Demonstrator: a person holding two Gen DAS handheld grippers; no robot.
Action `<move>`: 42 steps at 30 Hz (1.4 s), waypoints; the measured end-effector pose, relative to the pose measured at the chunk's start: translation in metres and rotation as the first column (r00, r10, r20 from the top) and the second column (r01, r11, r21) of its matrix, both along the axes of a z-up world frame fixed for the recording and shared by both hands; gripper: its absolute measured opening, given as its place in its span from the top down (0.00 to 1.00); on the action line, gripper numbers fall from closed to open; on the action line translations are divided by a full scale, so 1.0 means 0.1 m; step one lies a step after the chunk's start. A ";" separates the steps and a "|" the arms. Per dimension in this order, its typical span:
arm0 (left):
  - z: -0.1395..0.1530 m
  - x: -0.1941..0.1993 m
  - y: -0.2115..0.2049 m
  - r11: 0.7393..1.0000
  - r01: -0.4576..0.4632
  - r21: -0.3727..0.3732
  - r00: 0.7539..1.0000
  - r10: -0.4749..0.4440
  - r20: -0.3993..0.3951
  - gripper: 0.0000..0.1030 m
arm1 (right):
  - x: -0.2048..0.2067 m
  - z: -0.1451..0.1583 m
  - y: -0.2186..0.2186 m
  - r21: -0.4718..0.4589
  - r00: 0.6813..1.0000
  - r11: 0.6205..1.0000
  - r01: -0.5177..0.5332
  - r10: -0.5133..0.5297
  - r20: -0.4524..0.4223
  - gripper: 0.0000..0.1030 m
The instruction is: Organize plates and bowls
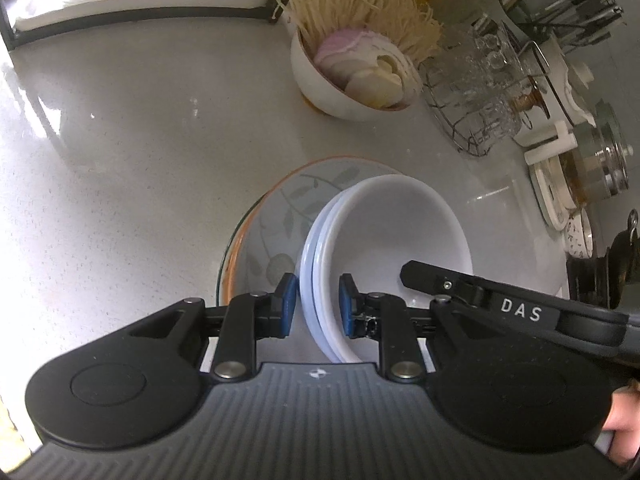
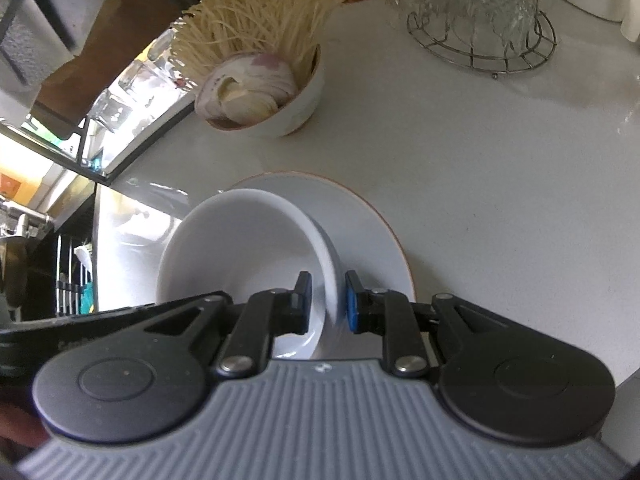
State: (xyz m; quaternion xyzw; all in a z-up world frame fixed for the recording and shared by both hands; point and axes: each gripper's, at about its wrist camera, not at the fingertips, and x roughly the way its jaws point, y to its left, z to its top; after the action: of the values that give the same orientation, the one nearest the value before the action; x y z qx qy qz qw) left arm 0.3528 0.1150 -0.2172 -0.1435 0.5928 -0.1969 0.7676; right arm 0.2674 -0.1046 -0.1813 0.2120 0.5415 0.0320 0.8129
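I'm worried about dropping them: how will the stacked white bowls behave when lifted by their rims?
The stacked white bowls look glossy, so probably slippery. Rigid, likely ceramic, so breakable. Nested loosely, they may shift between the left gripper and right gripper.

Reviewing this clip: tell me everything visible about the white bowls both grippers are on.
The white bowls are two plain glossy bowls, ceramic by the look, nested one inside the other; the double rim shows in the left wrist view. Both are empty. They sit over a leaf-patterned plate with an orange edge, on the pale counter. The left gripper pinches the rim on one side, the right gripper the opposite side, each with one pad inside and one outside. Whether the stack rests on the plate cannot be told.
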 end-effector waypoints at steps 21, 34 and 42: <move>0.47 -0.38 0.21 0.994 -0.095 0.052 0.988 0.088 0.131 0.64 | -0.22 0.18 0.01 -0.037 0.994 0.996 -0.078 0.080 0.070 0.49; 1.48 -1.12 0.17 0.978 -0.190 0.087 0.896 0.136 0.423 0.64 | -0.75 1.05 -0.14 -0.065 0.914 0.988 -0.140 0.154 0.375 0.49; 1.90 -1.87 -0.19 0.963 -0.251 0.095 0.831 0.164 0.532 0.63 | -1.29 1.48 -0.47 -0.087 0.827 0.979 -0.186 0.204 0.524 0.48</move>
State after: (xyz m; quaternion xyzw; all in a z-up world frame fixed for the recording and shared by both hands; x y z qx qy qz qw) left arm 0.1657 0.0955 -0.0274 -0.0862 0.3583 -0.0948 0.9248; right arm 0.1385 -0.1518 -0.0331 0.1255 0.3154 0.1632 0.9264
